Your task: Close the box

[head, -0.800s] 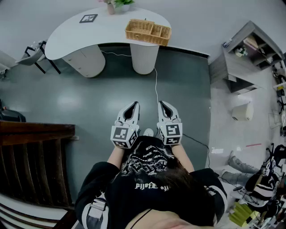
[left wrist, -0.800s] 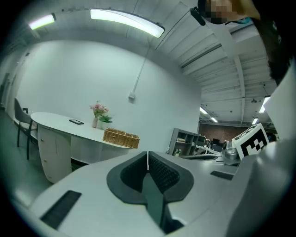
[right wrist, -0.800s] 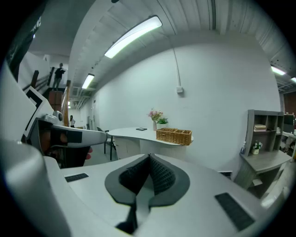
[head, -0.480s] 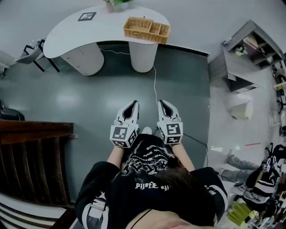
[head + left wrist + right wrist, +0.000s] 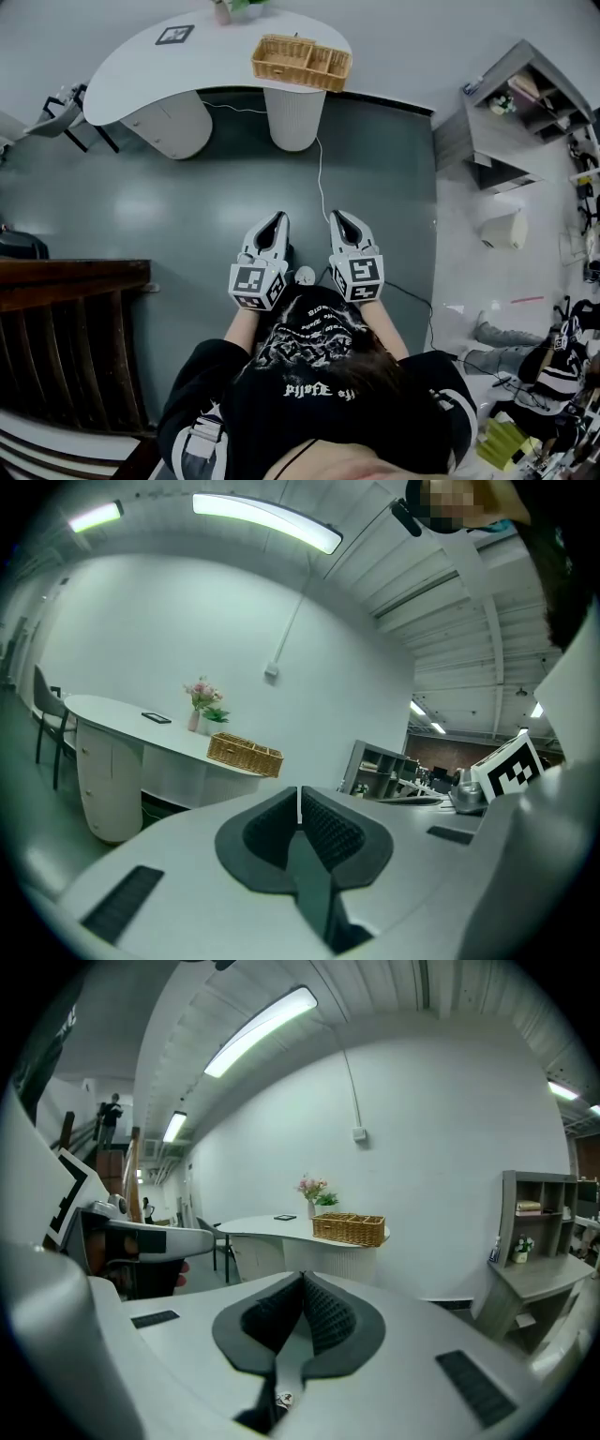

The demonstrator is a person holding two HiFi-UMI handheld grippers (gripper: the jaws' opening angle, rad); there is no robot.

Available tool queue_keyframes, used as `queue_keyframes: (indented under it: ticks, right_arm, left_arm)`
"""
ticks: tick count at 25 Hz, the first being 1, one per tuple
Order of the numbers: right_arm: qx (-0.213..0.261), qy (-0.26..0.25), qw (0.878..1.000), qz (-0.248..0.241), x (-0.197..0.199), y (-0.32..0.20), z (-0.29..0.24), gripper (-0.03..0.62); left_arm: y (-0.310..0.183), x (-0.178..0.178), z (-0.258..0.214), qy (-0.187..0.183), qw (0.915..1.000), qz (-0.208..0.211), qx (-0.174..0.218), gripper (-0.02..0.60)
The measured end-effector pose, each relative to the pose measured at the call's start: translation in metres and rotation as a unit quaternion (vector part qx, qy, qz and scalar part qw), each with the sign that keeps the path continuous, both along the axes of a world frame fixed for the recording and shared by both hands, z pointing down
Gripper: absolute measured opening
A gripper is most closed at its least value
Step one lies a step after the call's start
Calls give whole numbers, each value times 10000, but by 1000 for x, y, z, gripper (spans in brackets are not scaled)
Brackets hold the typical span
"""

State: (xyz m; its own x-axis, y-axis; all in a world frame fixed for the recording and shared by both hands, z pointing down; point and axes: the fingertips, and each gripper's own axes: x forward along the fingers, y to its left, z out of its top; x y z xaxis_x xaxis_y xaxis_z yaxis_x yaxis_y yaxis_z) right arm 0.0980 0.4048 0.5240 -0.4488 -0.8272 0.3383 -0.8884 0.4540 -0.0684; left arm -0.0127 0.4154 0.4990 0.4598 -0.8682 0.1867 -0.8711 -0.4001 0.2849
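Note:
A woven wicker box with its top open stands at the near right edge of a curved white table, far ahead across a grey floor. It also shows small in the left gripper view, wicker box, and in the right gripper view, wicker box. My left gripper and right gripper are held side by side close to the person's chest, pointing toward the table. In their own views the left gripper and the right gripper each have their pads pressed together with nothing between them.
A grey shelf unit stands at the right wall. A dark wooden railing runs along the left. A white cable crosses the floor from the table's pedestal. A flower vase and a marker card sit on the table; a chair stands at its left end.
The table and wicker box have drifted slightly up and left in the head view. Both grippers stay shut, side by side in front of the body.

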Motion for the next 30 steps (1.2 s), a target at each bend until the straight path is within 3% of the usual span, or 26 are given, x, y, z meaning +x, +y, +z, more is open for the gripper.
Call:
queue_keyframes:
  ticks: [4,14,30]
  right_arm:
    - [9,-11,9999,-132,-3,-11,1,25]
    - [-70,79,9999,81,6,-75,-1,25]
    - [-163,0,9995,261,-16,-198,-8,25]
  left_arm:
    - [-16,2,5,33,10000,42,-35,29]
    - [-82,9,-1,-95,9994,338,27,29]
    - [-208,-15,-9,-77,9981,604,101,29]
